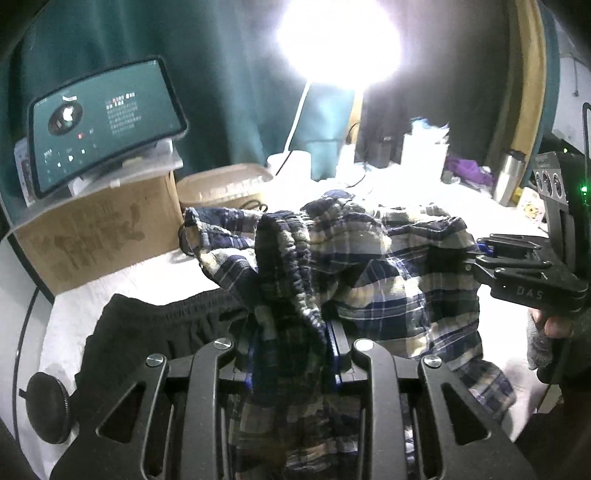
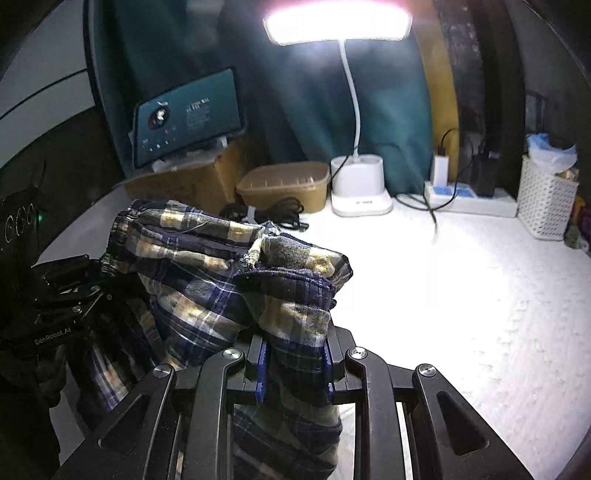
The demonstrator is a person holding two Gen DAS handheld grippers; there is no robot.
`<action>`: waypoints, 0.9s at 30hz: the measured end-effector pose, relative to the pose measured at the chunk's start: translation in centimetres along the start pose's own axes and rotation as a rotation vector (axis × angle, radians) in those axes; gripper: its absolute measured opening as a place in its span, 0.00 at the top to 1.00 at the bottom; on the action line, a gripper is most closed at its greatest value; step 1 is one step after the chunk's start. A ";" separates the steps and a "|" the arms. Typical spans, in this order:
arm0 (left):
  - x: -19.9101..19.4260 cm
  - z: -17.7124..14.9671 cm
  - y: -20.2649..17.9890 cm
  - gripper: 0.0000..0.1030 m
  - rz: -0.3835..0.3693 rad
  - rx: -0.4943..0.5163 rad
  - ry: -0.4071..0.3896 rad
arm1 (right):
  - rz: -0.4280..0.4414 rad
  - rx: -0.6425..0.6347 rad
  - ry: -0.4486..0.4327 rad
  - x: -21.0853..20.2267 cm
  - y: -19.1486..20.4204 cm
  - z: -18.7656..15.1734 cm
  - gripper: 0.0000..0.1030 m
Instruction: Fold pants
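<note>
1. Left tongs (image 1: 293, 354): pinching a bunched waistband fold of the plaid pants (image 1: 369, 266), blue pads pressed into the cloth.
2. Right tongs (image 2: 295, 365): likewise clamped on a gathered plaid fold, cloth hanging below the jaws.
3. Plaid pants: held up between both tongs, draped above the white counter (image 2: 461, 295).
4. Black garment (image 1: 147, 325): lying flat on the counter under the left tongs.
5. Behind: lit desk lamp (image 2: 338, 22), tan tub (image 2: 284, 184), cardboard box (image 1: 99, 236) bearing a tablet (image 1: 107, 125), white basket (image 2: 543, 199).
</note>
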State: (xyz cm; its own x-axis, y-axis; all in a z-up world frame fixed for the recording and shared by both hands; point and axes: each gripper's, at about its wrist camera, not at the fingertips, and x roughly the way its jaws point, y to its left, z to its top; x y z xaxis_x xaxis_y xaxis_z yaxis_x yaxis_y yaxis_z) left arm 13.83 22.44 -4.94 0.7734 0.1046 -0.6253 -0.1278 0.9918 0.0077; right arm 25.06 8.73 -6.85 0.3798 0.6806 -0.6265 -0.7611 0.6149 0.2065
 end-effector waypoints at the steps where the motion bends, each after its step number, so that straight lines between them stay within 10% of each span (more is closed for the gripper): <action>1: 0.4 0.0 0.1 0.73 0.002 -0.006 0.010 | 0.002 0.004 0.009 0.5 -0.3 0.0 0.78; 15: 5.1 -0.8 2.6 0.68 0.025 -0.057 0.148 | 0.011 0.086 0.124 6.4 -3.4 -0.1 0.77; 27: 4.8 -1.9 3.7 0.63 0.044 -0.079 0.163 | -0.053 0.108 0.129 6.7 -4.8 -0.3 0.54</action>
State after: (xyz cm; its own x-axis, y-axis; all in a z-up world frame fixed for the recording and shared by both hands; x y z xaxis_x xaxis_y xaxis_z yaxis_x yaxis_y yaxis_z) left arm 15.91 26.52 -9.40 0.6563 0.1276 -0.7437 -0.2126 0.9769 -0.0199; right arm 31.10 10.27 -12.23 0.3425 0.5935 -0.7283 -0.6784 0.6925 0.2453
